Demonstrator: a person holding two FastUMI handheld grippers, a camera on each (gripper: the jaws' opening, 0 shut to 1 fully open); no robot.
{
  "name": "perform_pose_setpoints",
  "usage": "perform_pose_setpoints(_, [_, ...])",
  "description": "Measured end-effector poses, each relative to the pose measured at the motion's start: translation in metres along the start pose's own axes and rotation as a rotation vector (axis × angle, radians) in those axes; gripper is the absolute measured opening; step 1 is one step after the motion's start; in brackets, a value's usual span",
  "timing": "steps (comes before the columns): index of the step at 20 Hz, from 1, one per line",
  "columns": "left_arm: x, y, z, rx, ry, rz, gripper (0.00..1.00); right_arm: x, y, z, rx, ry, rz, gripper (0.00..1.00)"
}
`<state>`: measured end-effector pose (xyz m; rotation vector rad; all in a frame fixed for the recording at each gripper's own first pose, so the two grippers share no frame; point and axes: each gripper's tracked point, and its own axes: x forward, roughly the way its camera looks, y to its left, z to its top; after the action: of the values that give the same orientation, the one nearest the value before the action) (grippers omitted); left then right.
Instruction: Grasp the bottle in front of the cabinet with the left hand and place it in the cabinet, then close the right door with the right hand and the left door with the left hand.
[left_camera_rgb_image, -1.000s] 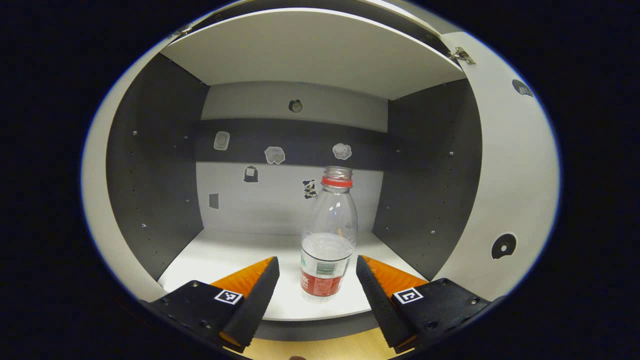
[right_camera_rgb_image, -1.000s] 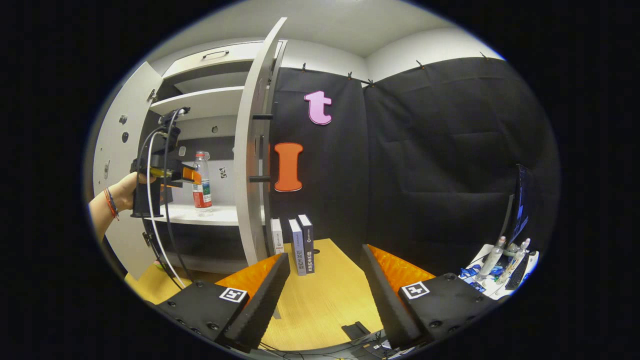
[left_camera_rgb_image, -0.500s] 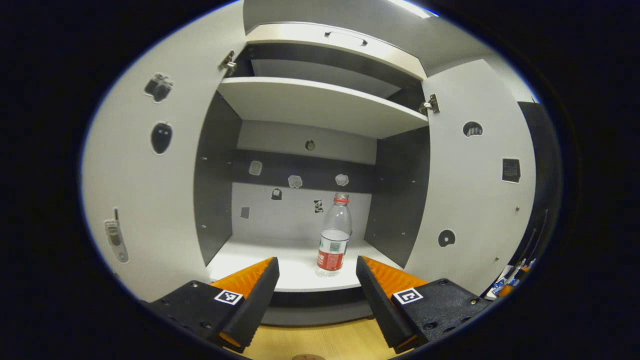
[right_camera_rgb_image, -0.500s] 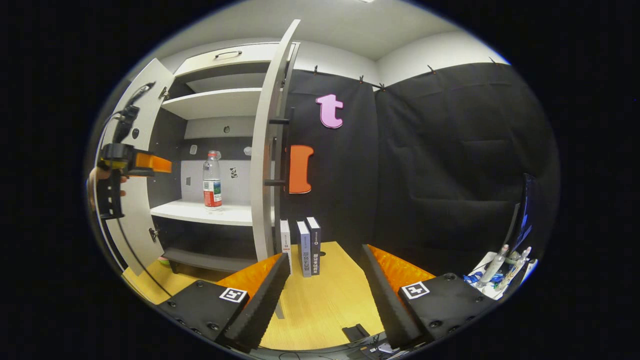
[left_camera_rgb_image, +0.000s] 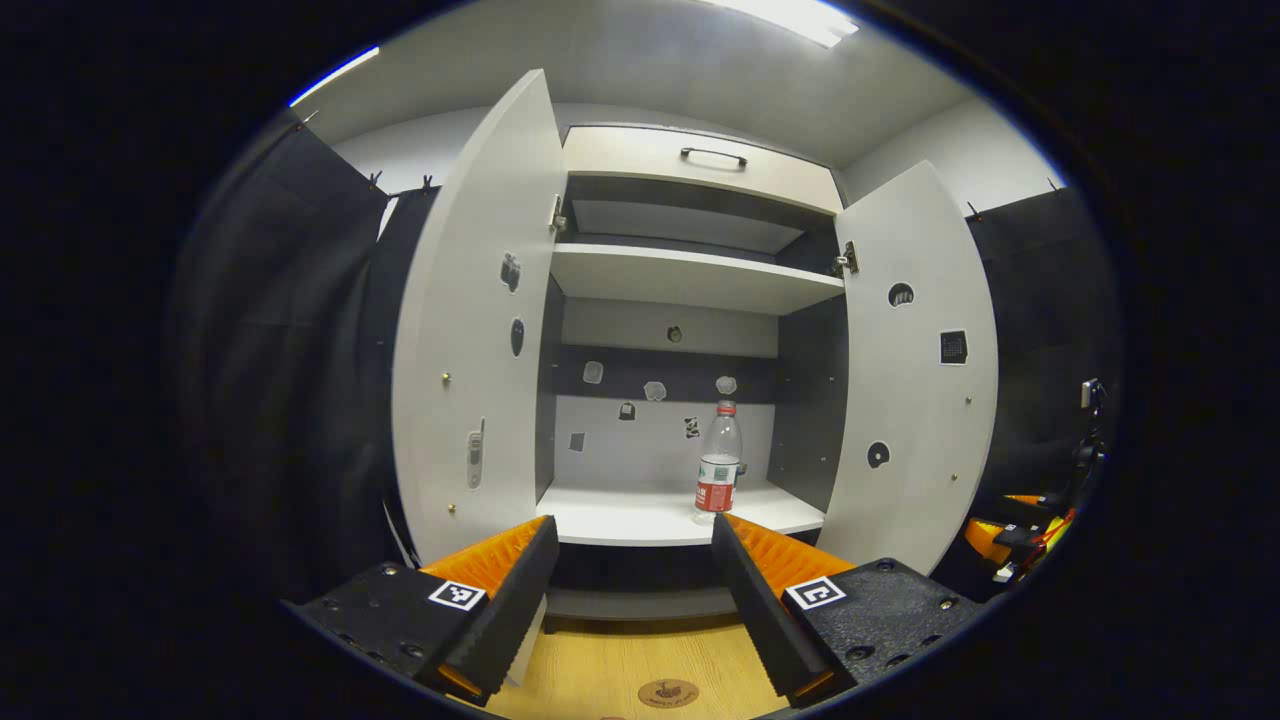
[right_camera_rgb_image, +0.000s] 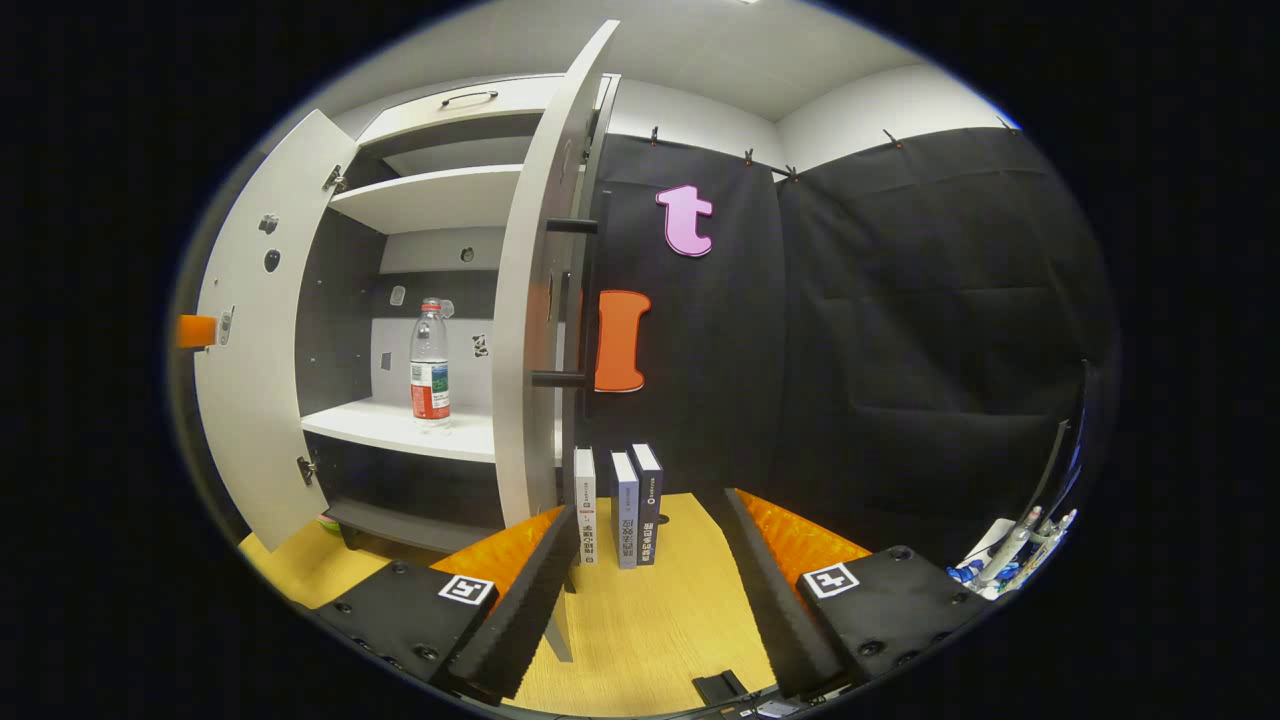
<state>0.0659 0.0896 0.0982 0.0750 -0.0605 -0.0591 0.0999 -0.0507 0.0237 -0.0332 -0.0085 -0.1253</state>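
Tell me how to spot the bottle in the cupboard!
Find the tall white cabinet with both doors open. On its lower white shelf, toward the right, stands a clear plastic bottle with a red label and red neck ring, the shelf's lone standing thing among flat wall stickers.

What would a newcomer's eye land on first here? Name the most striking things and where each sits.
First, the tall cabinet with both doors swung wide open, straight ahead in the left gripper view. Next, the lone bottle with a red label, standing upright on the cabinet's lower shelf, toward its right side. Then three books standing upright on the wooden tabletop beside the cabinet, in the right gripper view.
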Motion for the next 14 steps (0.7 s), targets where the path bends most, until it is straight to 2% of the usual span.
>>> perform_pose_setpoints(4, [-0.032, 0.026, 0.001, -0.001, -0.018, 0.043, 0.94, 0.009, 0.008, -0.002, 0.006, 0.006, 0.015, 0.96])
perform_pose_setpoints(6, [-0.04, 0.033, 0.001, -0.017, -0.028, 0.031, 0.94, 0.011, 0.006, -0.004, 0.006, 0.016, 0.0, 0.95])
perform_pose_setpoints(9, [-0.047, 0.047, -0.006, -0.041, -0.018, 0.026, 0.94, 0.009, 0.009, -0.005, 0.009, 0.019, -0.005, 0.95])
perform_pose_setpoints(14, [-0.05, 0.087, -0.016, -0.025, 0.0, 0.078, 0.94, 0.008, 0.019, 0.0, -0.04, 0.004, -0.032, 0.95])
